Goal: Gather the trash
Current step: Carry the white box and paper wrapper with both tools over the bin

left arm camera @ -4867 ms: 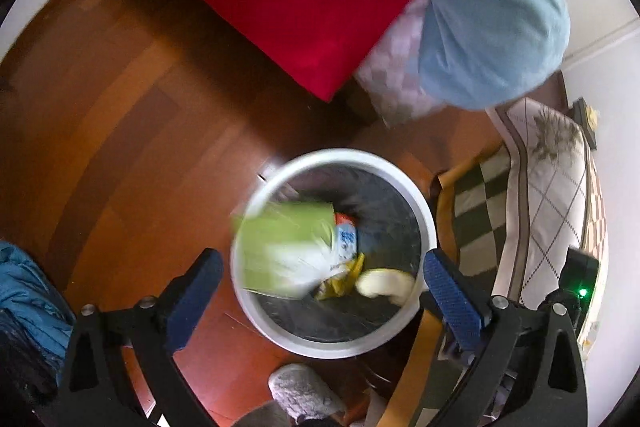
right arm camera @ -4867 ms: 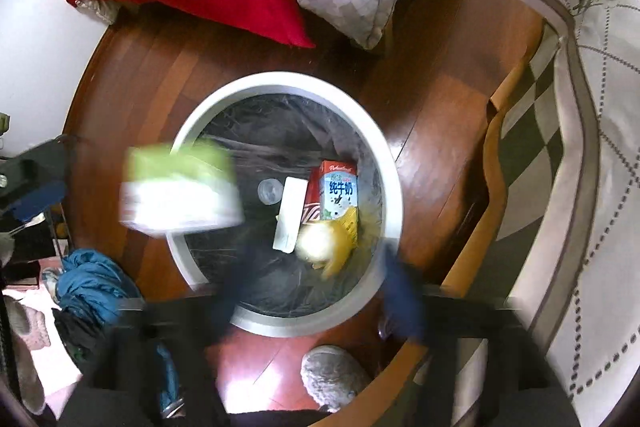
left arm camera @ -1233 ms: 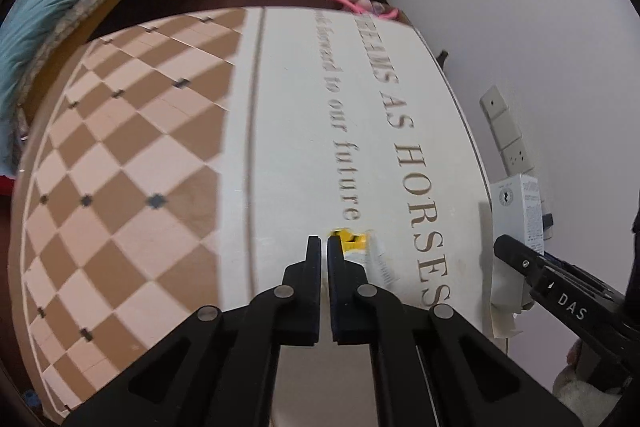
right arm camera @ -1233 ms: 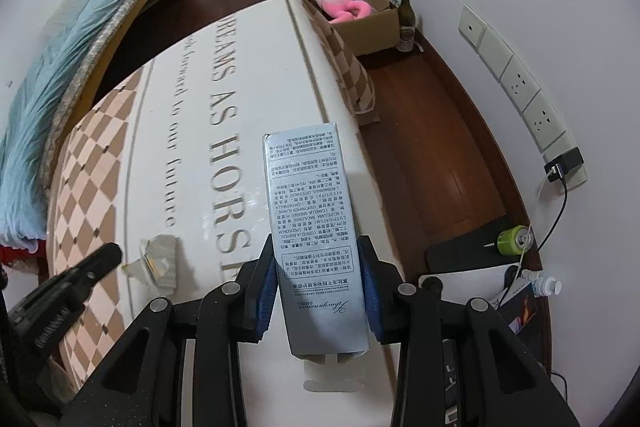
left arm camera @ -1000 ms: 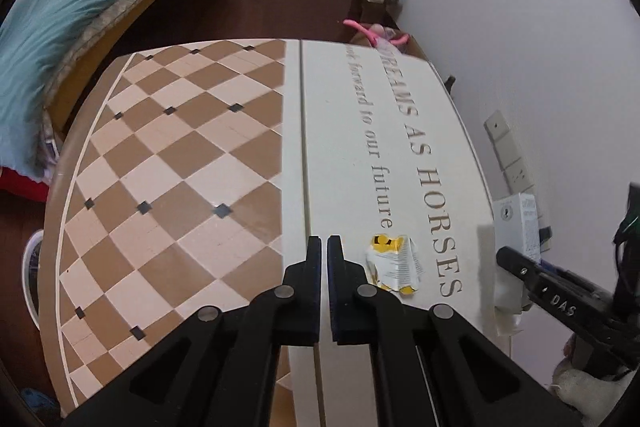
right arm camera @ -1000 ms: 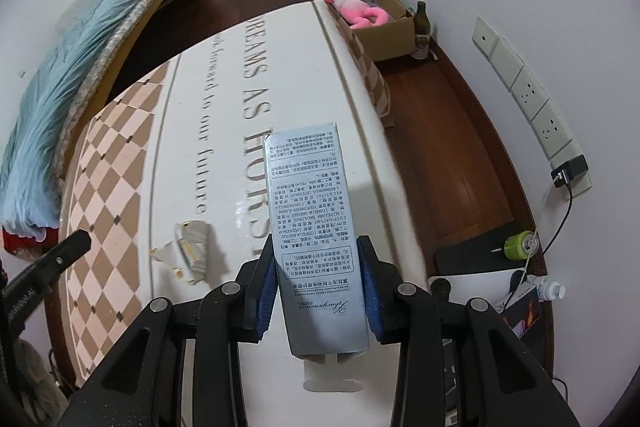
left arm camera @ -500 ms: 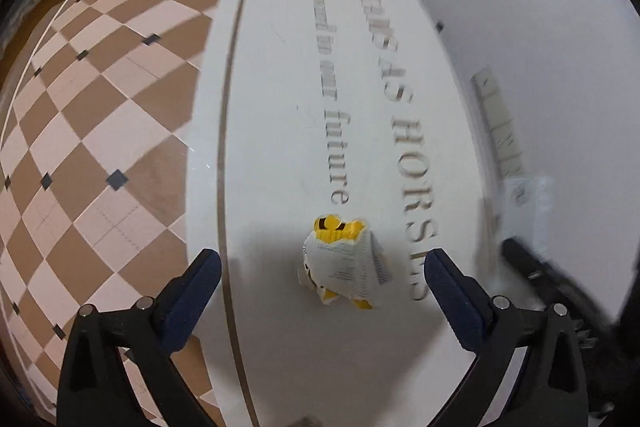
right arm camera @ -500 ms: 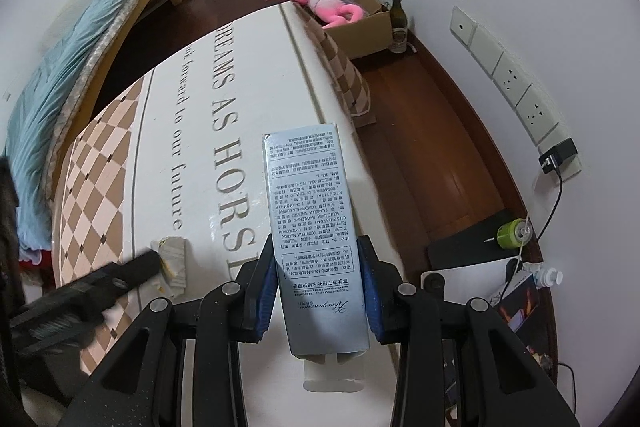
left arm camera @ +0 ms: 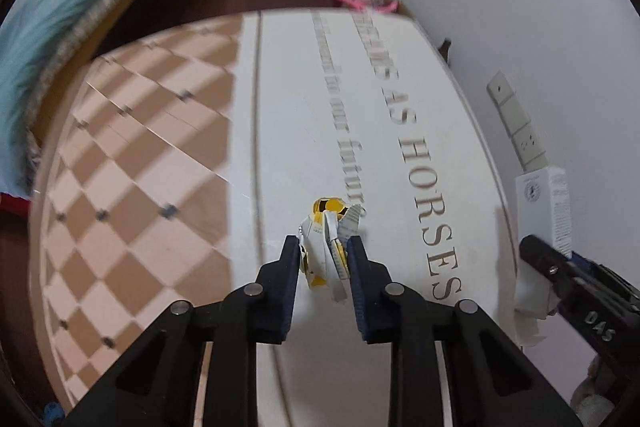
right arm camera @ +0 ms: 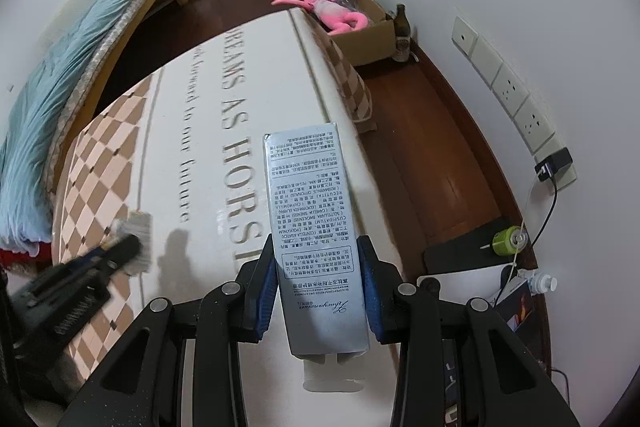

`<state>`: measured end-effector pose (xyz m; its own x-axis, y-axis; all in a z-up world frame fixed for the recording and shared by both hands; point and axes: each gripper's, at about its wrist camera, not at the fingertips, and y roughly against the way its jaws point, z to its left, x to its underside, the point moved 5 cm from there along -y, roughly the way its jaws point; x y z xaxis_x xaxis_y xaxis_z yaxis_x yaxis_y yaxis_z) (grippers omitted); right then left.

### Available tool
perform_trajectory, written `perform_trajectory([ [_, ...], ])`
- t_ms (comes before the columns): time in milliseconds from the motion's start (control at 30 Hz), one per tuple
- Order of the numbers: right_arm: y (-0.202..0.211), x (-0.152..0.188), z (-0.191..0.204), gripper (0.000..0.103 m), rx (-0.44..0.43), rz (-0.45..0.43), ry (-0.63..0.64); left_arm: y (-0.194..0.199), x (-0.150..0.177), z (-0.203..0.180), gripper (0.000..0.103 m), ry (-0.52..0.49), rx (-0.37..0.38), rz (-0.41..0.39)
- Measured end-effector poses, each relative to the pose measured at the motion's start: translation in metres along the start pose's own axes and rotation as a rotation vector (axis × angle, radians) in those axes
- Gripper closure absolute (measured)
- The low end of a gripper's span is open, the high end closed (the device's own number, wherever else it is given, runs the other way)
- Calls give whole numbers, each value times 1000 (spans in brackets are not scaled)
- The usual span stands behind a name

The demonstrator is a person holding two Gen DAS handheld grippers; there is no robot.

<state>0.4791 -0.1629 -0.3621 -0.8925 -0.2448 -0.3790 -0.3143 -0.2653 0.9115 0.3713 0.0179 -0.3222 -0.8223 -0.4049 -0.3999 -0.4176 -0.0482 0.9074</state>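
A crumpled yellow-and-white wrapper [left arm camera: 330, 215] lies on the white part of the tablecloth [left arm camera: 280, 87], by the printed lettering. My left gripper [left arm camera: 323, 253] has its two blue pads pressed on either side of the wrapper. In the right wrist view the same wrapper [right arm camera: 138, 227] shows blurred at the left, with the left gripper's finger [right arm camera: 120, 251] on it. My right gripper [right arm camera: 317, 245] is shut on a tall silver carton [right arm camera: 308, 187] covered in fine print, held above the table's right edge. That carton [left arm camera: 546, 203] also shows at the right of the left wrist view.
The cloth is chequered brown and cream [left arm camera: 132, 155] on the left. A bed with a blue blanket [right arm camera: 60, 95] stands beyond the table. A cardboard box with a pink plush toy [right arm camera: 336, 13], a bottle [right arm camera: 402, 35], wall sockets [right arm camera: 516, 95] and a green can [right arm camera: 506, 237] are at the right.
Half a second ago my left gripper stood wide open over the wrapper; its fingers have now come together on it. The right gripper keeps hold of the silver carton.
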Motion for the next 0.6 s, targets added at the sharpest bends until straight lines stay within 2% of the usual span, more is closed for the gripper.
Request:
perform_trajectory([
  [133, 20, 4, 27, 64, -33, -24, 41, 41, -11, 27, 82, 9, -4, -95],
  [333, 55, 10, 88, 64, -103, -69, 111, 111, -12, 80, 83, 52, 3, -216],
  [600, 102, 22, 203, 64, -221, -119, 223, 174, 6, 184, 83, 186, -11, -292],
])
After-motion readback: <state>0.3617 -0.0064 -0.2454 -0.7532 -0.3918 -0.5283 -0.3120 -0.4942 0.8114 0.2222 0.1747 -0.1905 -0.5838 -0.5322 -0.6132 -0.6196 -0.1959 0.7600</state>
